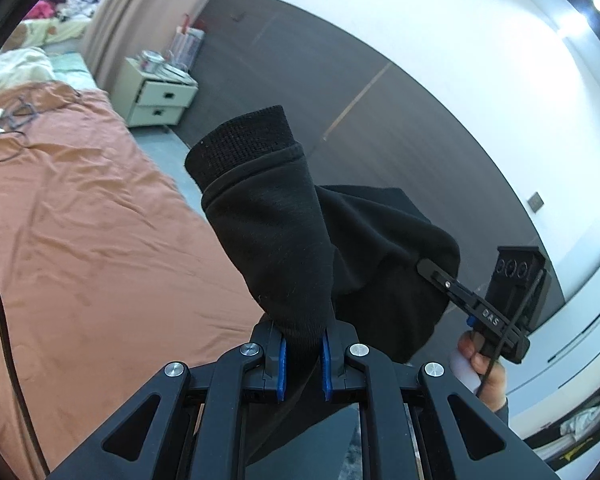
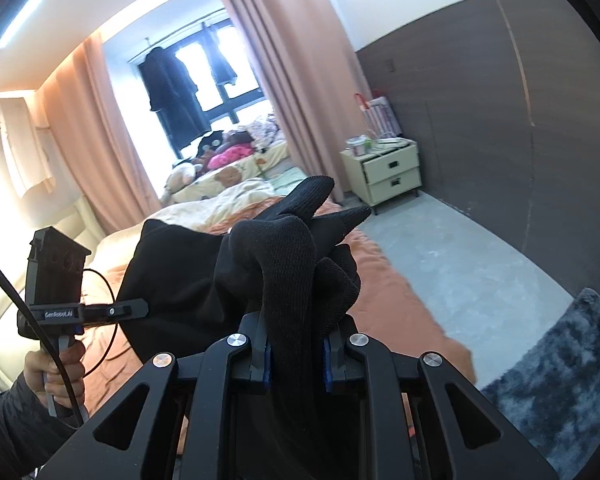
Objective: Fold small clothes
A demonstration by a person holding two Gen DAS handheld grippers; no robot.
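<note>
A black garment [image 1: 284, 220] with ribbed cuffs hangs in the air between both grippers, above the bed. My left gripper [image 1: 303, 354] is shut on one part of it near a cuff, which stands up in front of the camera. My right gripper [image 2: 296, 360] is shut on a bunched part of the same garment [image 2: 288, 264]. The right gripper also shows in the left wrist view [image 1: 428, 268], clamped on the cloth. The left gripper shows in the right wrist view [image 2: 140, 307], clamped on the cloth's left edge.
The bed with an orange sheet [image 1: 80, 220] lies below, with cables [image 1: 8, 120] on it. A cream nightstand [image 2: 388, 172] stands by the dark wall panel. Pink curtains [image 2: 300, 60], a grey floor [image 2: 460, 264] and a dark shaggy rug [image 2: 560, 380] are around.
</note>
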